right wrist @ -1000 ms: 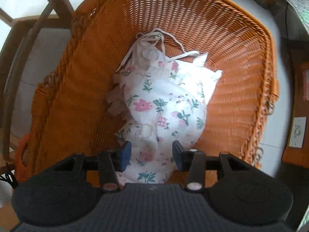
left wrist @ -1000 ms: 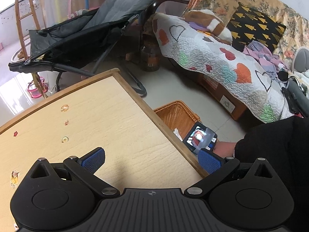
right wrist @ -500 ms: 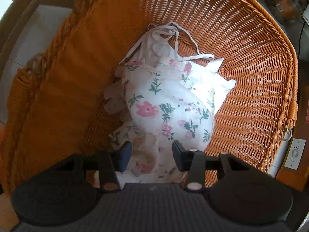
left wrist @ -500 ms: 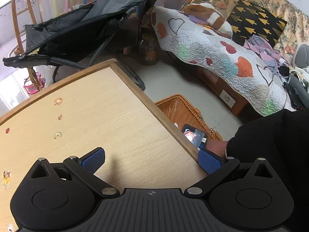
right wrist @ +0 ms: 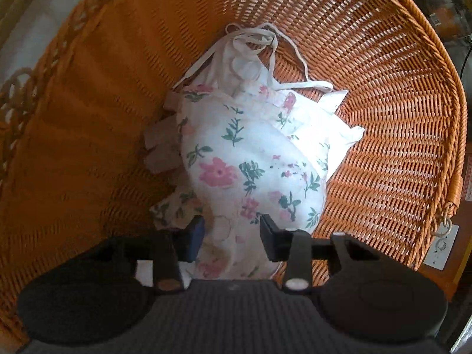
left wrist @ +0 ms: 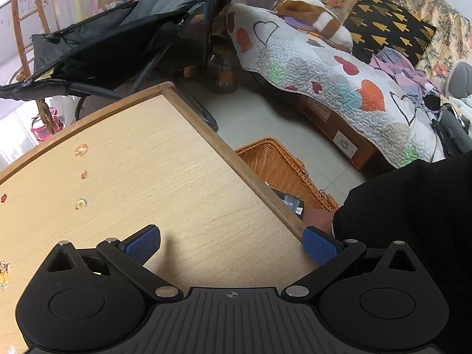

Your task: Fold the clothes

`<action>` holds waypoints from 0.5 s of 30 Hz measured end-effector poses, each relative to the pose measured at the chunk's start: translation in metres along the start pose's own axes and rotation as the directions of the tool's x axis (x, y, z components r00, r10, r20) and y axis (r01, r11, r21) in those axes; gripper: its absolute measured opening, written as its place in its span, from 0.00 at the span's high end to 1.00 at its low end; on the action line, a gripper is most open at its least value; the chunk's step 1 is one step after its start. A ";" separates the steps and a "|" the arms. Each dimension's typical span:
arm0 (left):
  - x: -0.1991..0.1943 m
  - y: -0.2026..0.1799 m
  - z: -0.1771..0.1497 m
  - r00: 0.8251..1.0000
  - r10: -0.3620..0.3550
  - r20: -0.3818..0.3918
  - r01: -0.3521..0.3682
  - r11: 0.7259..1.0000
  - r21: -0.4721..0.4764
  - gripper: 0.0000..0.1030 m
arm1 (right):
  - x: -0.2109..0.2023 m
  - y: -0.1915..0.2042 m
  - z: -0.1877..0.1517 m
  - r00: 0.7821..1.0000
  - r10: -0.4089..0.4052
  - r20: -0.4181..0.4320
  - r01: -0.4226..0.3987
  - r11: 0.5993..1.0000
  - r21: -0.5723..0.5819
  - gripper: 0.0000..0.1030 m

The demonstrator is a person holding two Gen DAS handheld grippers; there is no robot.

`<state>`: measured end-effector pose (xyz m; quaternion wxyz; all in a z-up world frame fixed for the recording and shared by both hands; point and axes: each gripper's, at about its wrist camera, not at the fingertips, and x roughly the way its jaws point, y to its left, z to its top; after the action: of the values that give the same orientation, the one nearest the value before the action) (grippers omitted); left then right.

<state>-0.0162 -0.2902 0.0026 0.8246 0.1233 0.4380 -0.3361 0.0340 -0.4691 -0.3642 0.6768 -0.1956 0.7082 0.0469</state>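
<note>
Right wrist: hand-held gripper (right wrist: 231, 236) points steeply down, closing around floral garment (right wrist: 250, 159).

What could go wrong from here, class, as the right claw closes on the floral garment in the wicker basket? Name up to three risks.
1. The right claw is closing on only a low fold of the floral garment, so the cloth may slip free on lifting.
2. The garment's thin white straps lie against the wicker basket wall and could snag.
3. The table edge overhangs the basket, so the rising garment might catch it.
</note>
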 end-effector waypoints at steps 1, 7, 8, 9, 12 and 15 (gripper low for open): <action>0.000 0.000 0.000 1.000 -0.001 -0.002 0.001 1.000 0.001 0.00 | 0.001 0.000 0.000 1.000 0.000 -0.006 0.000 1.000 -0.004 0.76; -0.001 0.000 -0.001 1.000 0.005 -0.001 -0.005 1.000 -0.004 0.00 | 0.002 0.000 -0.002 0.999 -0.008 -0.033 0.008 1.000 -0.023 0.99; -0.001 -0.001 -0.001 1.000 0.006 0.000 -0.006 1.000 -0.004 0.00 | 0.001 -0.001 -0.003 0.999 -0.007 -0.037 0.007 1.000 -0.022 0.99; -0.002 -0.001 -0.001 1.000 0.008 0.001 -0.008 1.000 -0.005 0.00 | 0.001 -0.003 -0.004 0.999 -0.005 -0.043 0.004 1.000 -0.020 0.99; -0.004 -0.001 -0.001 1.000 0.011 0.004 -0.010 1.000 -0.010 0.00 | -0.002 -0.007 -0.006 0.998 0.003 -0.058 -0.004 1.000 -0.011 0.99; -0.008 -0.002 0.000 1.000 0.018 0.009 -0.018 1.000 -0.013 0.00 | -0.010 -0.016 -0.011 0.998 0.023 -0.059 -0.022 1.000 0.021 0.99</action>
<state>-0.0208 -0.2881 0.0094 0.8304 0.1203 0.4352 -0.3264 0.0294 -0.4855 -0.3498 0.6569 -0.1820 0.7306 0.0412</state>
